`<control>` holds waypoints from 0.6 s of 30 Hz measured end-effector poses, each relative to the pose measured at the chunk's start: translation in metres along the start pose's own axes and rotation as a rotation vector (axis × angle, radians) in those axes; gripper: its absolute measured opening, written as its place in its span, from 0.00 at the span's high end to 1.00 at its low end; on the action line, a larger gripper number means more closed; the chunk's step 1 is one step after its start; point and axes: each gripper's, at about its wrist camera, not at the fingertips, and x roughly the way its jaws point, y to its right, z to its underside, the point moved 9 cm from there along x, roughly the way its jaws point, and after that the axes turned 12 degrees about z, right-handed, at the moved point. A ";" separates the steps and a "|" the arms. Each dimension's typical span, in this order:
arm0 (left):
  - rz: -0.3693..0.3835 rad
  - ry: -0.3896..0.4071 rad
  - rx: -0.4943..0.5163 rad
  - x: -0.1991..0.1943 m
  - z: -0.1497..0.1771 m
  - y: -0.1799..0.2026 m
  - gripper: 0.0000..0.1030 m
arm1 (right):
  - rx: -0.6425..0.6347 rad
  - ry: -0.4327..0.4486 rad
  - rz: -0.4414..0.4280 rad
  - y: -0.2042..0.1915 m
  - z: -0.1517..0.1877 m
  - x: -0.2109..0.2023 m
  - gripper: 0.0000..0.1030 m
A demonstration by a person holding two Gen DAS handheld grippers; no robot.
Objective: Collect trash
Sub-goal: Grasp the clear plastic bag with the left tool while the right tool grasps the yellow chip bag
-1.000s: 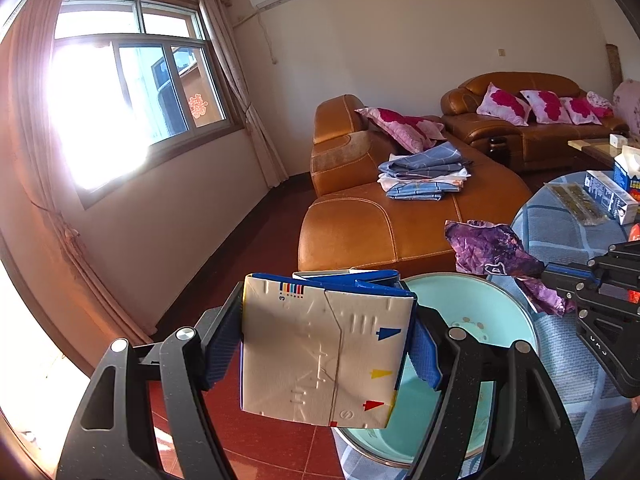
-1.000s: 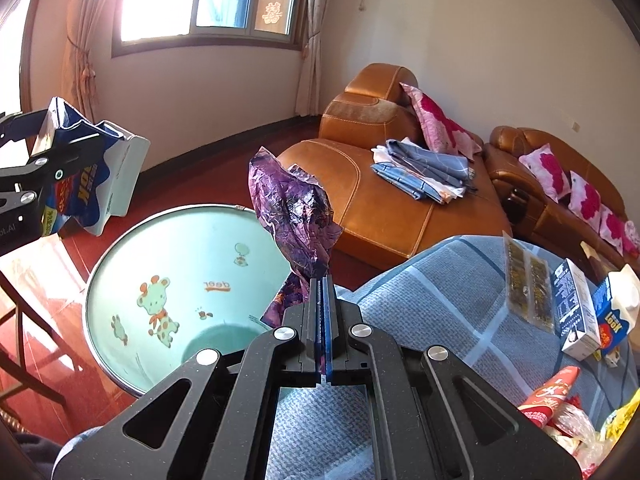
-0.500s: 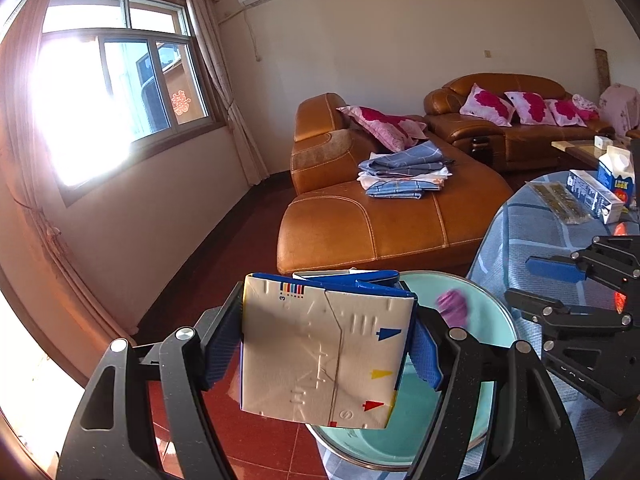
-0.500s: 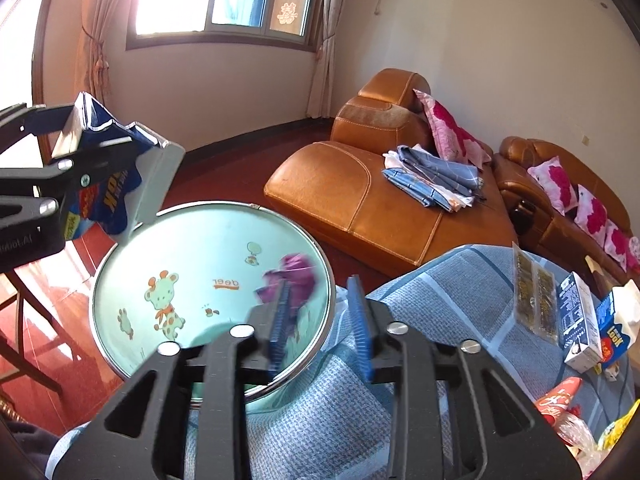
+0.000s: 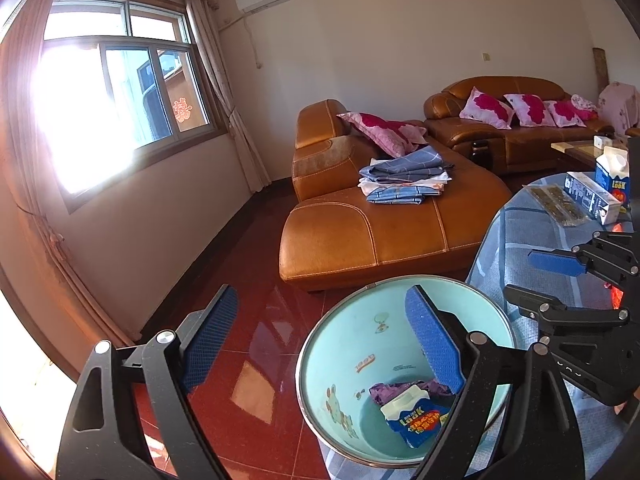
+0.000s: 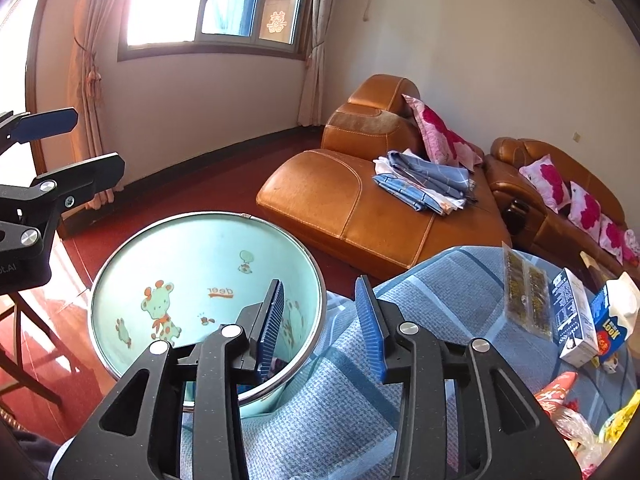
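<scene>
Counter (image 6: 440, 280): blue plaid cloth. Mint cartoon-print bin (image 5: 344, 364) beside it, holding a blue-white carton (image 5: 416, 414) on a purple wrapper (image 5: 386, 390), seen only from the left wrist. Left claw (image 5: 320, 348) and right claw (image 6: 320, 320): both spread, empty.

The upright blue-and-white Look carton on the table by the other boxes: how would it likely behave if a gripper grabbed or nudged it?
The Look carton stands tall on a narrow base upon the soft blue checked tablecloth, so a nudge high up would probably tip it. Its thin paperboard walls would likely dent under a squeeze. If empty, as trash usually is, it should lift lightly; its fill cannot be seen.
</scene>
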 end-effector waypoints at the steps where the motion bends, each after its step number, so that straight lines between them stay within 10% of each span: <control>1: 0.000 0.000 0.001 0.000 0.001 0.000 0.18 | 0.000 0.000 0.000 0.000 0.000 0.000 0.62; 18: 0.034 0.003 0.002 -0.006 0.001 0.011 0.14 | 0.101 0.086 0.043 0.025 -0.013 -0.041 0.48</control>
